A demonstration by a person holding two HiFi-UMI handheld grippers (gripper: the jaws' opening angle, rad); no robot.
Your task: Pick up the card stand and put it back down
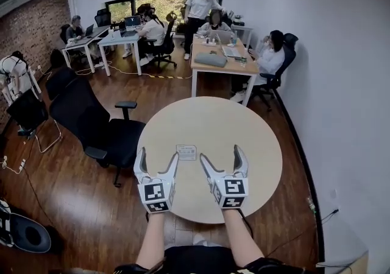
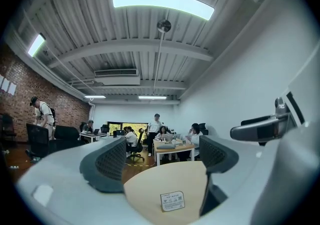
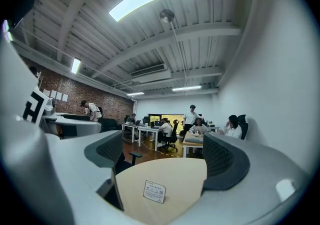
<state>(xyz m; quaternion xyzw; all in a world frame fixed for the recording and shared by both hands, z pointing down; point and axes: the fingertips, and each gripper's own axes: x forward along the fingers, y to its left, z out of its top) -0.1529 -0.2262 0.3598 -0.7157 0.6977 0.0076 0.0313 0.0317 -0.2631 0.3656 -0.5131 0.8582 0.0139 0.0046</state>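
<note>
Between my two grippers, just off their inner fingertips, the small white printed card stand (image 1: 186,152) stands on the round pale wooden table (image 1: 244,126), touching neither. My left gripper (image 1: 158,154) and right gripper (image 1: 220,153) both hover level over the table's near part, jaws spread wide, gripping nothing.

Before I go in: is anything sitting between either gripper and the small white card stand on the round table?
Nothing visible. The small white printed card stand stands alone on the round beige table. Only bare tabletop lies between it and the open left gripper and the open right gripper.
</note>
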